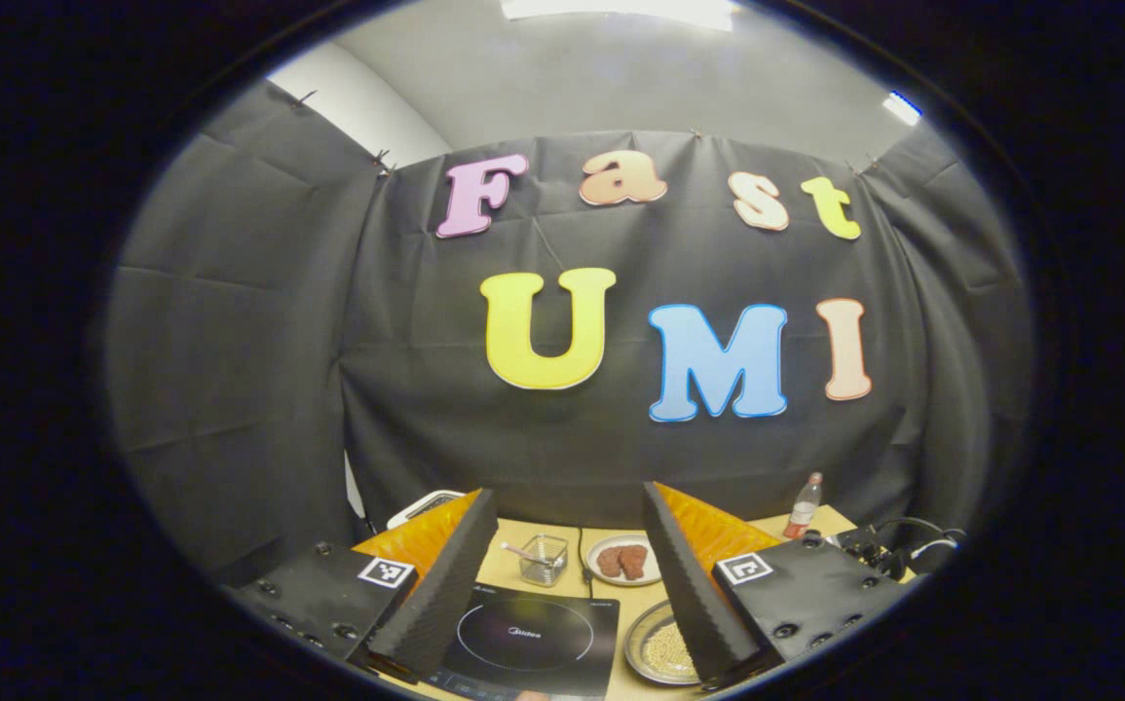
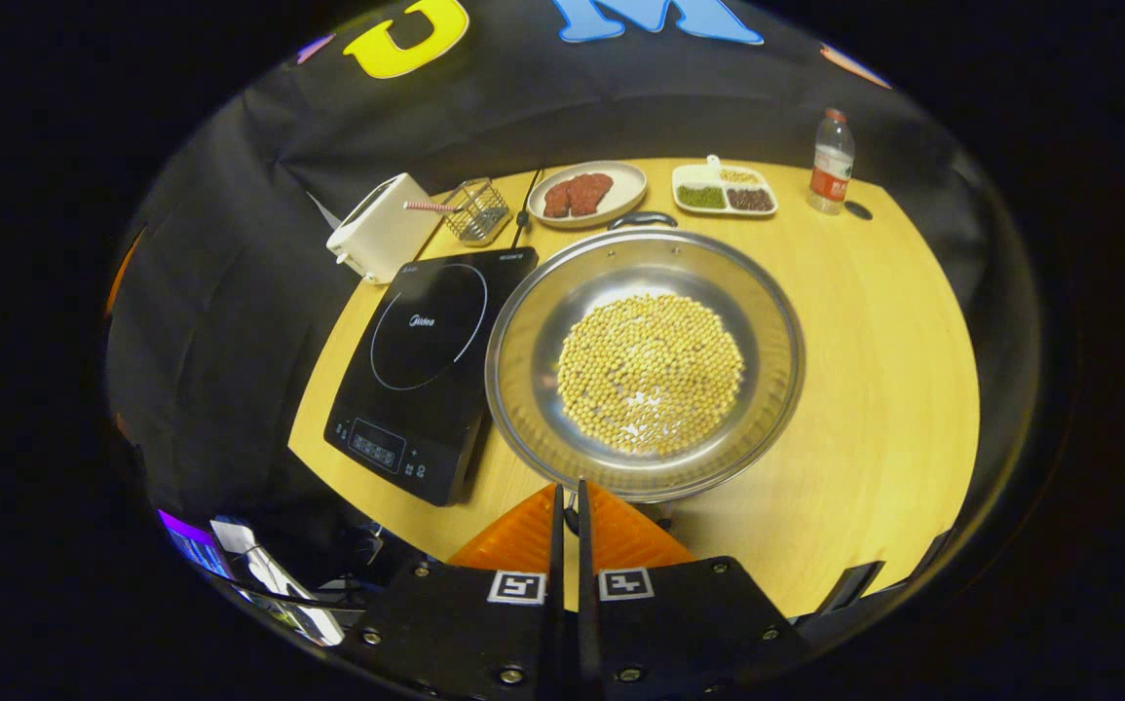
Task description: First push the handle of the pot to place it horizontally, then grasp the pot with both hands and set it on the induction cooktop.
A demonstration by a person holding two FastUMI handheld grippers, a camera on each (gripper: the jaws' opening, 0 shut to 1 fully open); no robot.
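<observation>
A wide steel pot (image 2: 645,365) holding yellow beans sits on the round wooden table (image 2: 874,370), touching the right edge of the black induction cooktop (image 2: 426,370). One dark handle (image 2: 642,220) shows at the pot's far rim. My right gripper (image 2: 568,492) is shut, its tips right at the pot's near rim; what lies under them is hidden. In the left gripper view my left gripper (image 1: 567,492) stands open, raised above the table, with the cooktop (image 1: 533,633) between its fingers and the pot (image 1: 659,650) by its right finger.
Behind the pot stand a plate of meat (image 2: 586,193), a divided dish of beans (image 2: 724,192) and a bottle (image 2: 831,148). A white appliance (image 2: 382,239) and a wire basket (image 2: 477,209) sit behind the cooktop. The table's right half is bare wood.
</observation>
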